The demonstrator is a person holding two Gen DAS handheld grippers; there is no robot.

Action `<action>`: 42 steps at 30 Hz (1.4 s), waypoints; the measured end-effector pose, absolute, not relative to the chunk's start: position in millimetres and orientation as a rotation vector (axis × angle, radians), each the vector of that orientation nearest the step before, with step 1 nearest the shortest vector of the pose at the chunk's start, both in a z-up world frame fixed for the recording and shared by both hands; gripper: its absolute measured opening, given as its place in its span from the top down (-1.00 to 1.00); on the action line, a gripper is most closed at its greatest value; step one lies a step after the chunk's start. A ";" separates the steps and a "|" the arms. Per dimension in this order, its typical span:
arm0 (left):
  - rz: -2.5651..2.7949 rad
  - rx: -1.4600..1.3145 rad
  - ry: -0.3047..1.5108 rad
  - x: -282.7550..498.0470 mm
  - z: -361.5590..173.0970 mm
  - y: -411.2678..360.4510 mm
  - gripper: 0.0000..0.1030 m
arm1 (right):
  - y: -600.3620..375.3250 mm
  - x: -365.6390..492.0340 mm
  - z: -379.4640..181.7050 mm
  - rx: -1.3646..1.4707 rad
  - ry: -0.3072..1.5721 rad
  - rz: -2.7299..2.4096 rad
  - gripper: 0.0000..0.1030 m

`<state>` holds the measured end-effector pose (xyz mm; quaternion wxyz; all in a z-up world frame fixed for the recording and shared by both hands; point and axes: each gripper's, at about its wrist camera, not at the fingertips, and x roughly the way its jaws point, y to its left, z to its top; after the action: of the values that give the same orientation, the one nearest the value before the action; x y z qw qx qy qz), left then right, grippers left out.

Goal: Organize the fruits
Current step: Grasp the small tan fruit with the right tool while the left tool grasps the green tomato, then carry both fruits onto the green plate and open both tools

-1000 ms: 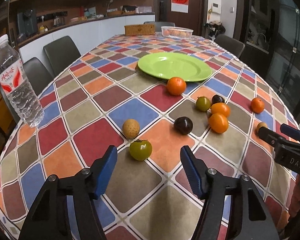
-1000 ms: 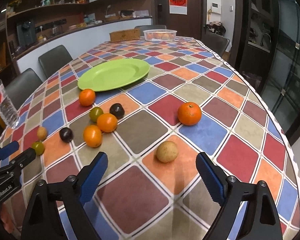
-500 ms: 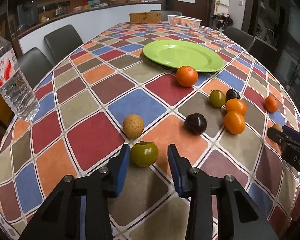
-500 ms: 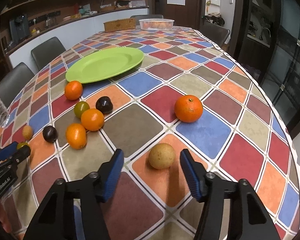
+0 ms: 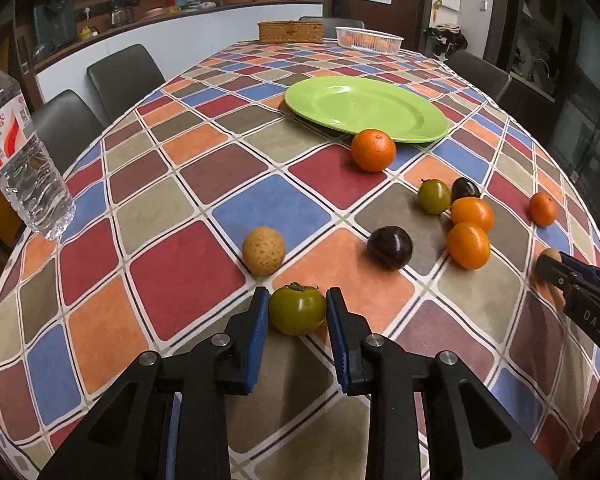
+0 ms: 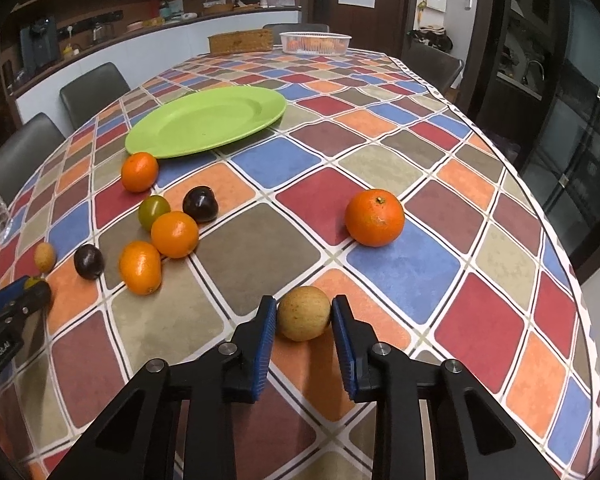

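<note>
Your table, under its checked cloth of red, blue, orange and tan squares [image 5: 172, 272], fills both wrist views. The round lime-green plate [image 5: 364, 108] lies bare in the upper middle of the left view and the upper left of the right view [image 6: 208, 120]. The clear plastic water bottle with a red and white label [image 5: 16, 152] stands at the left edge of the left view.

In the lower right of the left view, your right gripper [image 5: 556, 270] comes in from the frame's edge.

In the right view, the large orange with a green stem scar [image 6: 374, 218] sits alone at right of centre, well apart from the cluster of small oranges, dark plums and a green fruit at left.

Your left gripper [image 5: 298, 310], at the bottom middle of its view, is clamped on the green persimmon with a dried brown calyx [image 5: 298, 308]: the fruit sits between the blue pads near their tips, both pads pressing its sides, resting on the cloth.

Your right gripper [image 6: 304, 320] likewise grips the small round tan, speckled fruit [image 6: 304, 313] at bottom centre, pads touching both sides near the tips, the fruit on an orange square.

A second tan speckled fruit [image 5: 263, 250] lies just beyond the persimmon.
</note>
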<state>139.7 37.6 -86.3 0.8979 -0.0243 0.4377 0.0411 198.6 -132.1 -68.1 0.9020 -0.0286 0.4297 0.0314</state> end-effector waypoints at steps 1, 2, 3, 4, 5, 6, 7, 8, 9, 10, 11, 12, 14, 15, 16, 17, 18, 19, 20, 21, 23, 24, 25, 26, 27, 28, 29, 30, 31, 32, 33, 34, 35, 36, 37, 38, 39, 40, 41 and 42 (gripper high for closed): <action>0.084 -0.048 0.905 139.0 -85.4 36.8 0.44 | -131.9 197.8 -67.6 -0.056 0.887 0.073 0.42; 0.080 -0.046 0.904 138.1 -84.4 35.7 0.44 | -131.8 196.3 -66.6 -0.052 0.883 0.081 0.42; 0.075 -0.048 0.901 137.0 -82.9 35.3 0.44 | -131.8 194.9 -65.3 -0.049 0.878 0.089 0.42; 0.069 -0.048 0.896 135.7 -81.1 34.7 0.44 | -131.4 193.2 -63.6 -0.048 0.874 0.098 0.42; 0.065 -0.045 0.892 134.4 -79.1 33.8 0.44 | -130.7 190.9 -61.5 -0.050 0.867 0.107 0.42; 0.061 -0.041 0.887 133.3 -77.1 32.9 0.44 | -129.8 189.0 -59.3 -0.052 0.861 0.115 0.42; 0.056 -0.037 0.881 131.7 -74.6 32.1 0.44 | -128.7 187.3 -56.9 -0.055 0.854 0.125 0.42; 0.051 -0.034 0.875 130.3 -72.8 31.7 0.44 | -127.9 185.8 -54.4 -0.057 0.847 0.135 0.42; 0.046 -0.031 0.869 129.1 -70.8 31.0 0.44 | -126.8 184.2 -51.8 -0.057 0.841 0.146 0.42; 0.037 -0.028 0.860 127.7 -68.1 30.0 0.44 | -126.3 183.6 -49.8 -0.057 0.837 0.156 0.42; 0.029 -0.026 0.854 126.3 -66.0 29.4 0.44 | -125.5 182.6 -47.1 -0.055 0.831 0.168 0.42; 0.020 -0.022 0.846 125.1 -63.4 28.4 0.44 | -125.1 181.5 -44.6 -0.053 0.825 0.179 0.42; 0.007 -0.009 0.833 124.7 -58.5 26.1 0.44 | -122.7 180.2 -38.7 -0.050 0.813 0.209 0.42; 0.001 -0.002 0.825 125.0 -55.8 25.0 0.44 | -121.8 179.6 -36.3 -0.049 0.807 0.219 0.42; -0.006 0.003 0.816 125.4 -52.8 23.9 0.45 | -120.4 179.2 -33.5 -0.050 0.799 0.233 0.42; -0.014 0.005 0.809 126.7 -49.9 22.8 0.45 | -119.0 179.2 -30.5 -0.049 0.792 0.247 0.42; -0.022 0.006 0.802 128.0 -47.6 21.6 0.45 | -118.0 179.7 -28.0 -0.049 0.786 0.257 0.42; -0.031 0.008 0.796 130.0 -45.1 20.8 0.45 | -116.6 180.8 -25.4 -0.049 0.781 0.270 0.42; -0.039 0.009 0.791 132.9 -42.6 20.2 0.45 | -115.1 182.3 -22.8 -0.049 0.777 0.280 0.42; -0.047 0.011 0.787 135.7 -40.8 19.6 0.45 | -114.3 184.4 -20.6 -0.047 0.774 0.288 0.42; -0.063 0.015 0.778 142.5 -37.6 18.6 0.45 | -112.5 190.1 -15.7 -0.035 0.769 0.310 0.42; -0.072 0.016 0.776 146.4 -36.6 17.8 0.45 | -111.9 193.0 -13.5 -0.030 0.767 0.318 0.42; -0.084 0.018 0.778 151.3 -35.5 16.9 0.45 | -110.0 197.3 -11.4 -0.030 0.766 0.331 0.42; -0.096 0.017 0.778 156.0 -34.4 16.2 0.45 | -109.3 200.5 -10.6 -0.031 0.767 0.337 0.42; -0.105 0.018 0.777 160.5 -33.2 15.5 0.45 | -108.3 204.0 -10.0 -0.028 0.768 0.344 0.42; -0.115 0.022 0.775 166.7 -31.7 14.3 0.45 | -107.1 208.5 -9.6 -0.024 0.772 0.355 0.42; -0.125 0.023 0.774 171.3 -30.7 13.4 0.45 | -106.1 213.7 -9.4 -0.017 0.779 0.363 0.42; -0.136 0.023 0.774 176.6 -29.6 12.9 0.45 | -105.2 219.0 -9.3 -0.009 0.785 0.372 0.42; -0.143 0.026 0.778 183.6 -28.6 12.1 0.45 | -104.1 222.9 -9.5 -0.005 0.791 0.379 0.42; -0.149 0.029 0.779 188.6 -27.9 11.8 0.45 | -102.8 228.0 -9.2 0.000 0.796 0.383 0.42; -0.156 0.032 0.781 194.1 -27.0 11.5 0.45 | -101.3 233.5 -8.4 0.001 0.796 0.389 0.42; -0.165 0.036 0.783 201.0 -25.6 11.3 0.45 | -99.9 237.8 -7.8 -0.002 0.797 0.390 0.42; -0.170 0.038 0.783 206.0 -24.4 11.0 0.45 | -98.2 243.0 -6.6 -0.001 0.796 0.390 0.42; -0.175 0.039 0.784 211.1 -23.1 11.1 0.45 | -96.8 249.3 -5.2 0.000 0.796 0.396 0.42; -0.180 0.041 0.786 218.2 -21.3 11.5 0.45 | -95.9 254.5 -4.4 0.002 0.799 0.399 0.42; -0.182 0.041 0.787 224.8 -19.6 12.2 0.45 | -94.8 261.2 -3.8 0.003 0.804 0.402 0.42; -0.185 0.038 0.790 231.9 -18.0 13.2 0.45 | -93.0 269.6 -3.4 0.004 0.812 0.407 0.42; -0.190 0.036 0.793 238.2 -17.3 14.7 0.45 | -92.9 275.3 -4.0 0.007 0.818 0.407 0.42; -0.195 0.034 0.797 243.6 -16.9 15.6 0.45 | -91.4 282.8 -4.0 0.012 0.826 0.413 0.42; -0.195 0.033 0.801 248.7 -16.8 16.5 0.45 | -90.1 288.8 -4.0 0.015 0.833 0.418 0.42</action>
<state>248.7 16.5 -16.8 0.9162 0.0160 0.3891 -0.0949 288.8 -90.1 -4.0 0.8933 0.0073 0.4016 0.2016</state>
